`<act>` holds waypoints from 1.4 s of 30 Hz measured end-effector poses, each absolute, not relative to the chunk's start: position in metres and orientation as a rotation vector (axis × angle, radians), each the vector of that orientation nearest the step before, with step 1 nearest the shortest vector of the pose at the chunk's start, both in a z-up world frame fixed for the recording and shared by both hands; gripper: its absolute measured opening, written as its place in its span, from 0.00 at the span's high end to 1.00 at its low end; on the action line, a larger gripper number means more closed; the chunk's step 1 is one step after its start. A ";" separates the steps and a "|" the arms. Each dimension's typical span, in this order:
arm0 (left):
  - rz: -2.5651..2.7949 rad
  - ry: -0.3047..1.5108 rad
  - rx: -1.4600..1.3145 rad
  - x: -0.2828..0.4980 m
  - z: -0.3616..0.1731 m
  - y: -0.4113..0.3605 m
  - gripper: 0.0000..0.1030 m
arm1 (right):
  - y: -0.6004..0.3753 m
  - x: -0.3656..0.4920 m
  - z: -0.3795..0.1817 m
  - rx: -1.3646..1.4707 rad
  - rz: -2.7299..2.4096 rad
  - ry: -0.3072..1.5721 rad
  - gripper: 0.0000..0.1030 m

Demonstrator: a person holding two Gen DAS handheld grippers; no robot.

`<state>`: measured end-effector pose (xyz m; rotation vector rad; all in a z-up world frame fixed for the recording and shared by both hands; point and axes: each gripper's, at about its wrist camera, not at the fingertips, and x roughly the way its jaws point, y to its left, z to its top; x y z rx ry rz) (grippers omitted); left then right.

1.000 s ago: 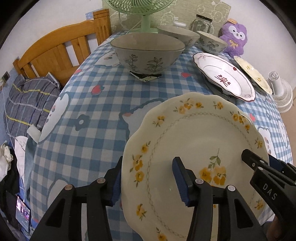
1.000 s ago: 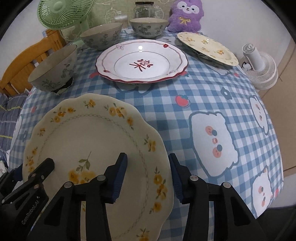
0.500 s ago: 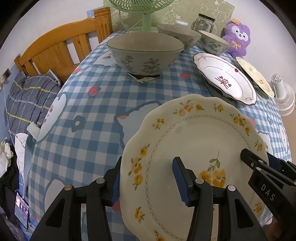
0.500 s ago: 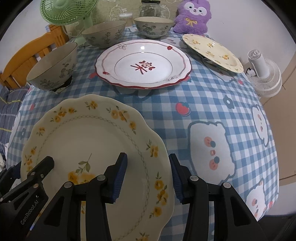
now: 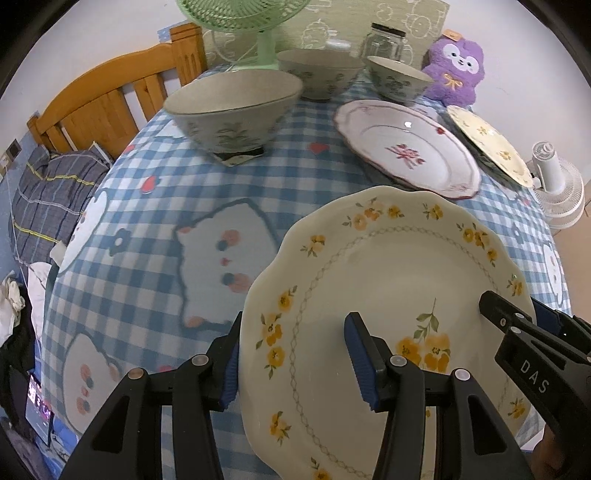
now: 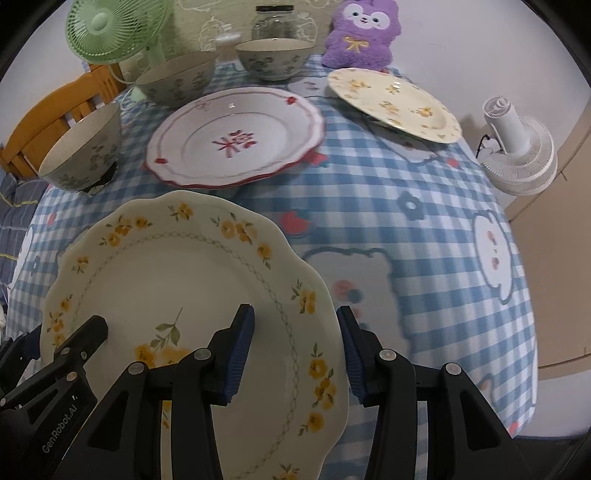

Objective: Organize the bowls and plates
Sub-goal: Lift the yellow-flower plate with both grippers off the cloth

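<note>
Bedding in dark plaid (image 5: 48, 199) and an orange wooden bed frame (image 5: 110, 99) are seen at the far left, beside the tabletop covered in a blue-and-white checked cloth with cartoon animals (image 5: 207, 221). A large grey ceramic bowl with a leaf pattern (image 5: 236, 110) stands on the cloth near that edge, with a green plastic fan (image 5: 255, 22) and two more patterned grey bowls (image 5: 321, 77) (image 5: 397, 83) behind it.

Nearest the cameras, a cream scalloped plate with yellow flowers (image 5: 388, 295) is held above the cloth from both sides. The left gripper (image 5: 291, 354) is clamped on the plate's left rim, one blue-padded finger under the edge and the other on the upper face. The right gripper (image 6: 295, 347) is clamped the same way on the right rim; contact of its outer pad appears likely but is partly hidden by the rim.

Beyond the held plate, a white plate with a red rim and red flower centre (image 6: 232, 144) lies on the cloth. Further right, a second cream plate with yellow flowers (image 6: 395, 103) rests tilted, in front of a purple plush toy (image 6: 364, 33). A white fan (image 6: 517, 147) stands past the right edge.
</note>
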<state>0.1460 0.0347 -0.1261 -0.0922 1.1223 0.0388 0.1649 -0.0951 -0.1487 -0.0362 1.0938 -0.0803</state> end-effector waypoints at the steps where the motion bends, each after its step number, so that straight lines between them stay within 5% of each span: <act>1: 0.037 1.122 -0.093 0.146 -0.126 0.029 0.50 | -0.100 0.164 -0.148 -0.037 -0.082 1.093 0.52; 42: -0.022 1.111 -0.070 0.169 -0.129 -0.155 0.50 | -0.292 0.164 -0.146 -0.014 -0.149 1.101 0.52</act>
